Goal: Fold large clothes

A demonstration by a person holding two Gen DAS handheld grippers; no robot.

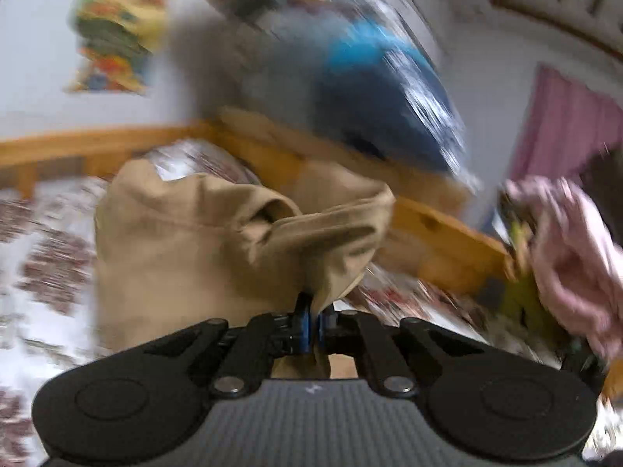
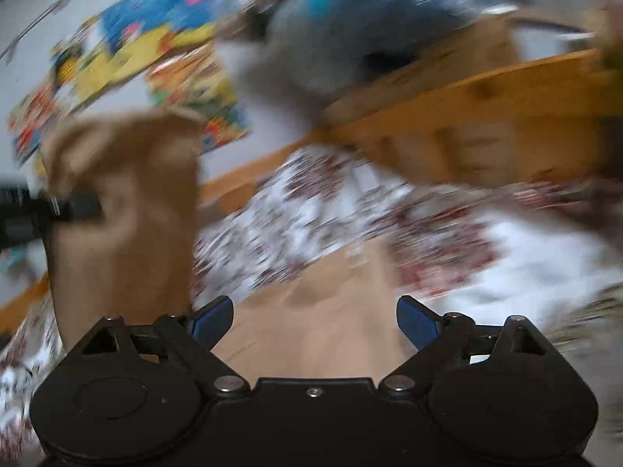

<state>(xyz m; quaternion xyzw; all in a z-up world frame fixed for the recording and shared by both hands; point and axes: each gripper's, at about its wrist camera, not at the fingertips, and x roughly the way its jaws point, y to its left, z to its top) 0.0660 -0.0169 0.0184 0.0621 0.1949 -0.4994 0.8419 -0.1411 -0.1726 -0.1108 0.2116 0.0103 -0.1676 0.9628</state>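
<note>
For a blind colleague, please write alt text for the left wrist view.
The left gripper is shut on a fold of a tan garment, which hangs lifted over a floral bedsheet. Behind are a wooden bed rail and pink cloth, all motion-blurred.

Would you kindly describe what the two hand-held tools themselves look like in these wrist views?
Both look alike in build. The left tool has matte black linkage arms with silver pivot pins, blue finger pads, two round black housings and a grey ribbed centre panel. The right tool shows the same black linkages, silver pins and round housings, blue pads, and a plain black centre plate with one small screw. No cables or sleeves show.
</note>
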